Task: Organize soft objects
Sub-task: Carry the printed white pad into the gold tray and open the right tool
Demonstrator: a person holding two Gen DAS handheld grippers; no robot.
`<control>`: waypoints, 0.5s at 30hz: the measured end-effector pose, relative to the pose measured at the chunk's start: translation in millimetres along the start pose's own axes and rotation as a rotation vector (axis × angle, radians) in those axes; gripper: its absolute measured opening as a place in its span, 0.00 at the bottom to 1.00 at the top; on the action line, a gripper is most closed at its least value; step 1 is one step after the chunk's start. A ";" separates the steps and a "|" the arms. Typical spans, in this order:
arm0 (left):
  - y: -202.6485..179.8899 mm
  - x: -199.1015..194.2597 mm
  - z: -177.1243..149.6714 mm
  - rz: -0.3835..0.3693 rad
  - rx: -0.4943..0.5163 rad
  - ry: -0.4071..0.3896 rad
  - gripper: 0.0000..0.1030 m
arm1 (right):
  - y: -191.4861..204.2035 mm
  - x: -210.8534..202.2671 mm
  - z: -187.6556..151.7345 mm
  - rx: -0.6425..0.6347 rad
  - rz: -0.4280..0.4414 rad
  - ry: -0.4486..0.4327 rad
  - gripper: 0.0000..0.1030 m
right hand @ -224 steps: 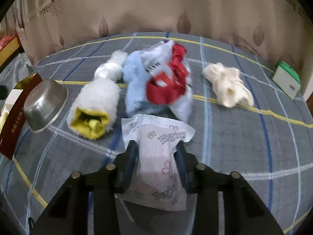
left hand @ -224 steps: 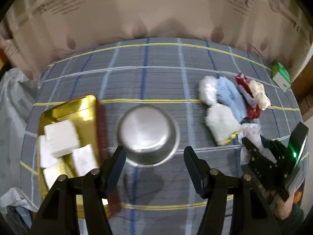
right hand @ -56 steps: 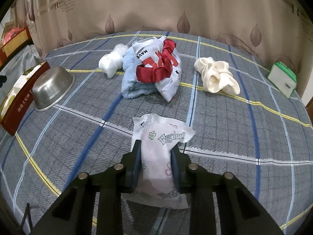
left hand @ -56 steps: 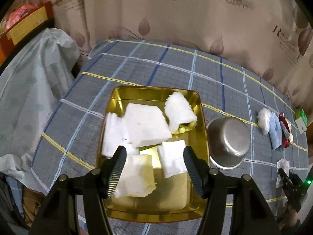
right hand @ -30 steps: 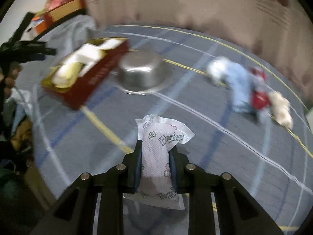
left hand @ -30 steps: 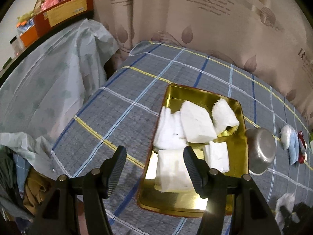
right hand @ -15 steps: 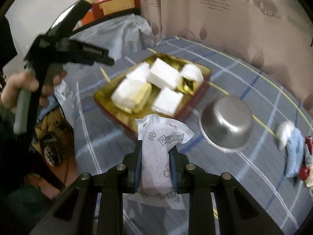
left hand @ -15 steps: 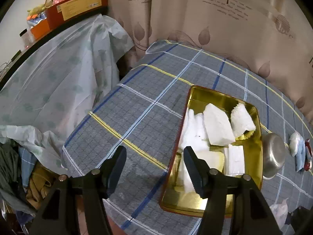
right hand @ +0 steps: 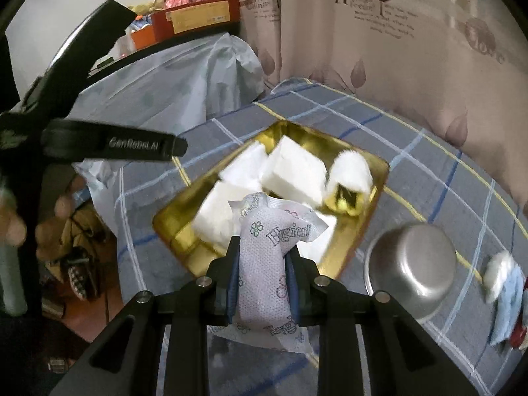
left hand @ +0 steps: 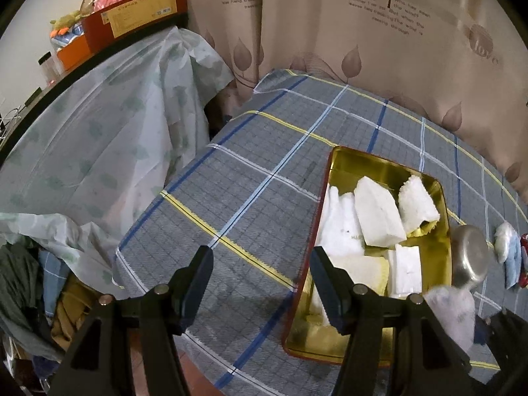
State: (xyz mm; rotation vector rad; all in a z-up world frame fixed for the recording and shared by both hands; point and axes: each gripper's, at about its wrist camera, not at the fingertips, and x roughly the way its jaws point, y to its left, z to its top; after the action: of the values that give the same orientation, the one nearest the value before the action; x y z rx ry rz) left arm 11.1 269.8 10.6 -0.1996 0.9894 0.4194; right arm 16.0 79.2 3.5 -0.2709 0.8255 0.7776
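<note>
the right gripper (right hand: 263, 275) is carrying a tissue pack (right hand: 264, 264), clamped narrow, just before the gold tray (right hand: 379, 178). the left gripper (left hand: 260, 282) is hanging wide and empty. next it is needing to go forward over the tray and release.

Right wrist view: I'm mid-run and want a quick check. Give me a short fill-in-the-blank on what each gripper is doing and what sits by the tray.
1. The right gripper is shut on a printed ____ pack.
2. The left gripper stands ____, with nothing between its fingers.
3. The gold tray already holds several ____ soft packs.
4. Just beside the tray stands a steel ____, with no soft item visible in it.

Missing words: tissue; open; white; bowl
</note>
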 end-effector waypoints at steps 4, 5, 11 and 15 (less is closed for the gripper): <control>3.9 -0.7 1.4 0.007 -0.009 -0.003 0.60 | 5.6 14.8 12.5 -0.013 -0.021 0.001 0.22; 5.2 -0.6 1.4 0.009 -0.014 -0.002 0.60 | 5.9 18.0 14.5 -0.011 -0.019 0.005 0.22; 8.8 1.5 1.6 0.018 -0.020 0.005 0.60 | -1.3 41.8 21.8 0.021 -0.043 0.039 0.22; 11.7 4.6 1.7 0.022 -0.034 0.018 0.60 | -6.9 51.4 23.6 0.047 -0.060 0.049 0.24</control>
State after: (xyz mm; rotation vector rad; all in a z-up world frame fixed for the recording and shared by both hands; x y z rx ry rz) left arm 9.7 282.1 7.9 -0.2236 1.0032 0.4553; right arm 56.0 112.5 -19.6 -0.2729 0.8772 0.6971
